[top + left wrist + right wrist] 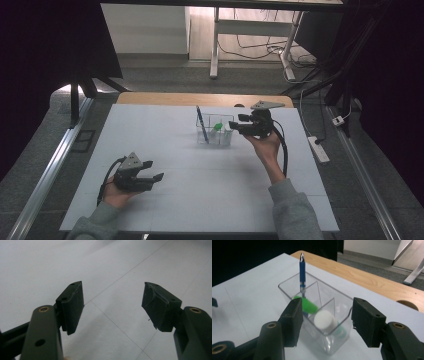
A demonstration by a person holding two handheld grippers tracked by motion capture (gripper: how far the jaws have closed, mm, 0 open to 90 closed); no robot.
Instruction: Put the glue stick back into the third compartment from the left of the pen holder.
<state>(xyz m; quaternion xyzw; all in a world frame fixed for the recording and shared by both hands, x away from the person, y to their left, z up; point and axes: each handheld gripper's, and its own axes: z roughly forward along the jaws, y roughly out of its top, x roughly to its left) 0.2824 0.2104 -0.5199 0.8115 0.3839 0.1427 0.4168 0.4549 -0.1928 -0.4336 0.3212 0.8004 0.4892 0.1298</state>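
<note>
A clear plastic organiser [216, 136] with several compartments stands on the white mat at the far middle. A blue pen [201, 123] stands upright in its left end, and a green item [218, 127] lies inside. My right gripper [237, 125] is level at the organiser's right end, jaws open and apart from its walls. In the right gripper view the organiser [287, 287], the pen [302, 272], the green item [309, 306] and a white cylinder [325, 320] sit just ahead of the open right gripper [327, 310]. My left gripper [154, 170] rests near the front left, open and empty [112, 290].
The white mat [200, 185] covers a wooden table whose far edge [200, 98] shows behind the organiser. A metal rail [47, 172] runs along the left, and a power strip [318, 149] lies on the floor at the right. Desk legs stand behind the table.
</note>
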